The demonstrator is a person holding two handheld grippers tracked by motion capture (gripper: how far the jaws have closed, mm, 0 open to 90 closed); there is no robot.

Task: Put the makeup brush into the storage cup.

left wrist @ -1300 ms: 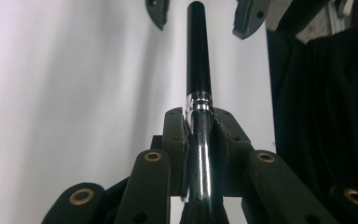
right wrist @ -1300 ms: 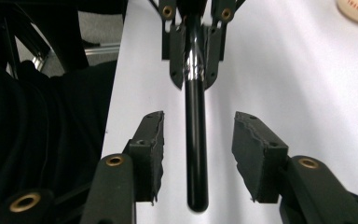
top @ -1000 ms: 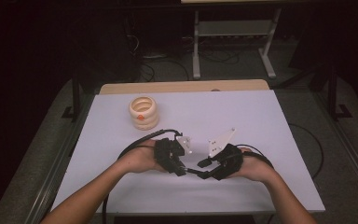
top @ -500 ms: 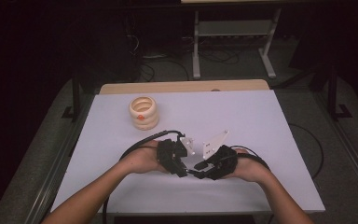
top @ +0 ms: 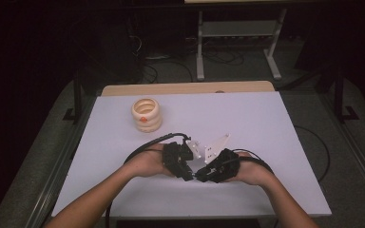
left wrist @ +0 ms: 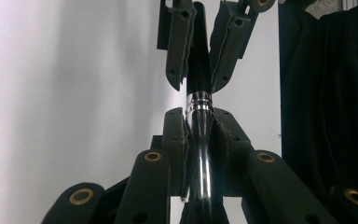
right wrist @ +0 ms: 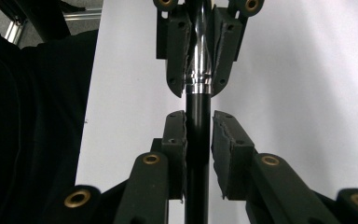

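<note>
Two grippers are holding one slim black pen with a chrome band (left wrist: 199,100) just above the bench (top: 266,123), well nearer than the cream ringed stack (top: 147,114). Left gripper (left wrist: 199,133) is clamping the shiny half; right gripper (right wrist: 198,135), its jaws just closing, is pinching the matte barrel. Pull straight along the pen's axis, keeping both grips firm.

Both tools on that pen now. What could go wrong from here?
1. The right tool has just been closing on the black barrel; one pad looks slightly off it, so it may slip when pulled.
2. The left tool clamps the glossy chrome end of the pen, which looks slick.
3. Facing tool tips sit close and could collide.
</note>
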